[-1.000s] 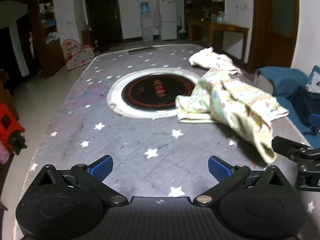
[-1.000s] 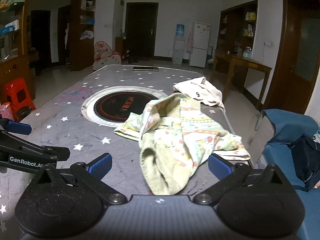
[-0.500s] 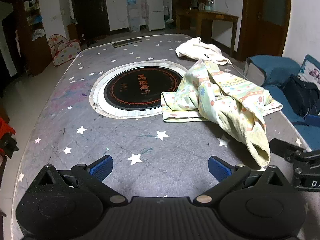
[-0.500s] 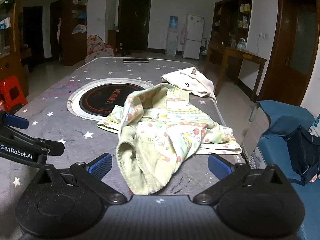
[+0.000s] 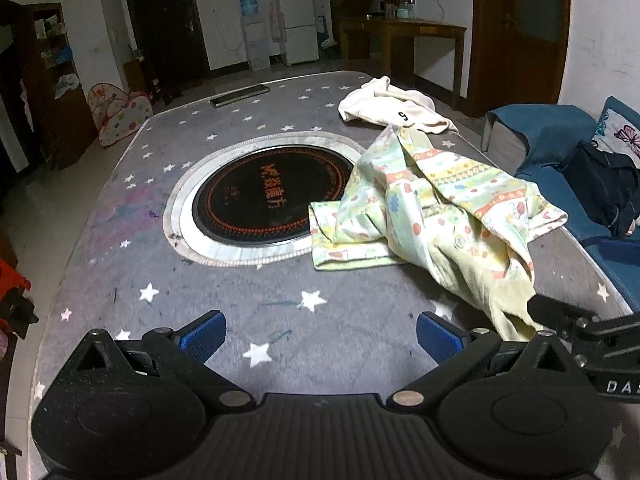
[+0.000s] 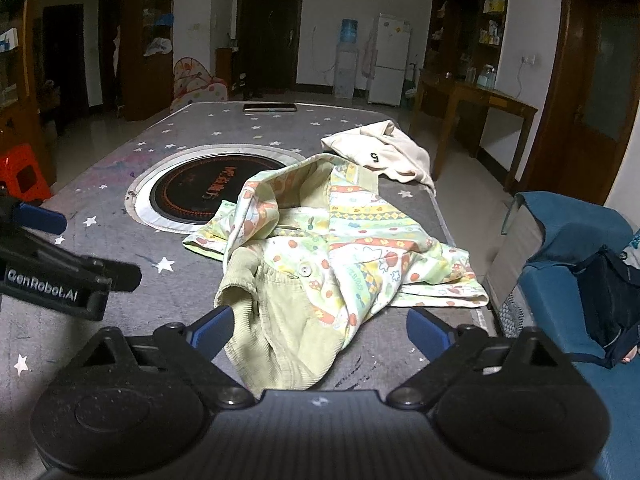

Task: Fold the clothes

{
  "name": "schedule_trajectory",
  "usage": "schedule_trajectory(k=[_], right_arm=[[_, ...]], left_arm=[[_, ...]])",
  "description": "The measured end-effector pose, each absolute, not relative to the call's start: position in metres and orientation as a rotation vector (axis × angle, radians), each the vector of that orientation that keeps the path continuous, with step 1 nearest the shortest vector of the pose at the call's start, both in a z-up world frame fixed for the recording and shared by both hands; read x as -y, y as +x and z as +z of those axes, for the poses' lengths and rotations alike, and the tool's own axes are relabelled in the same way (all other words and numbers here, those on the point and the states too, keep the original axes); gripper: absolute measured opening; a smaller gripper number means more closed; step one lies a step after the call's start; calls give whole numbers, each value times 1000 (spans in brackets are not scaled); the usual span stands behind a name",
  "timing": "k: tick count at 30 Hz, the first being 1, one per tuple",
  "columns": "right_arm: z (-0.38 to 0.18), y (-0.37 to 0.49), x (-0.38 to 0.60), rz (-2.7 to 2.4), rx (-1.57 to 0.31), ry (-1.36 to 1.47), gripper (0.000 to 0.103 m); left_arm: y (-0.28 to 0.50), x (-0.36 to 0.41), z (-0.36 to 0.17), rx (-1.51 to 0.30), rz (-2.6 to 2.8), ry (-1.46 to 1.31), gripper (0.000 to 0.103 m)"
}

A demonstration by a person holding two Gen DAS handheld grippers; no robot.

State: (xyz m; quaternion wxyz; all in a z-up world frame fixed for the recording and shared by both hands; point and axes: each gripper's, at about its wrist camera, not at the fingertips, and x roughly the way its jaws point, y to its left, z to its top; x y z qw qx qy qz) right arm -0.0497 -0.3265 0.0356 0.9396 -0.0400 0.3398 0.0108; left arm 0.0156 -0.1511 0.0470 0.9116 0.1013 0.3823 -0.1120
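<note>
Left wrist view: the left gripper point(image 5: 318, 334) hangs over the grey star-printed bench point(image 5: 120, 240) with its jaws wide apart and only bare cover between the blue pads point(image 5: 202, 334). A round black hotplate point(image 5: 260, 204) with a pale ring sits sunk in the middle of the bench. The crumpled pale green patterned garment point(image 5: 436, 216) lies to the right of the hotplate, one edge overlapping the ring, and a plain green sleeve end trails toward the near right corner. Beyond it, near the far right edge, a cream garment point(image 5: 392, 108) marked with a 5 lies in a heap, just touching the patterned one. A dark flat bar point(image 5: 240, 96) rests at the far end of the bench. The right gripper point(image 5: 588, 328) comes in from the right edge, its tip just beside the trailing sleeve.

Right wrist view: the right gripper point(image 6: 318, 326) points down at the near end of the patterned garment point(image 6: 340, 240). Its jaws are closing yet stand well apart, with the corduroy-like sleeve end lying between the pads point(image 6: 214, 326); the left pad is at the cloth's edge, the right pad is clear of it. The cream garment point(image 6: 380, 152) lies behind. The left gripper point(image 6: 60, 264) shows at the left edge, over bare bench point(image 6: 100, 200). A blue sofa point(image 6: 560, 240) holding a dark bag point(image 6: 612, 300) stands to the right of the bench.
</note>
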Motion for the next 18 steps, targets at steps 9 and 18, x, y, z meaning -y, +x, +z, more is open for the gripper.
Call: schedule_trajectory(k=[9,18], right_arm=[[32,-34,328,77,-717,-71,77],[22,-19,325,124,-757,-86,60]], left_arm=[[32,159,52,-780,-212,239,103],[46,166,52,-780,-214,256,103]])
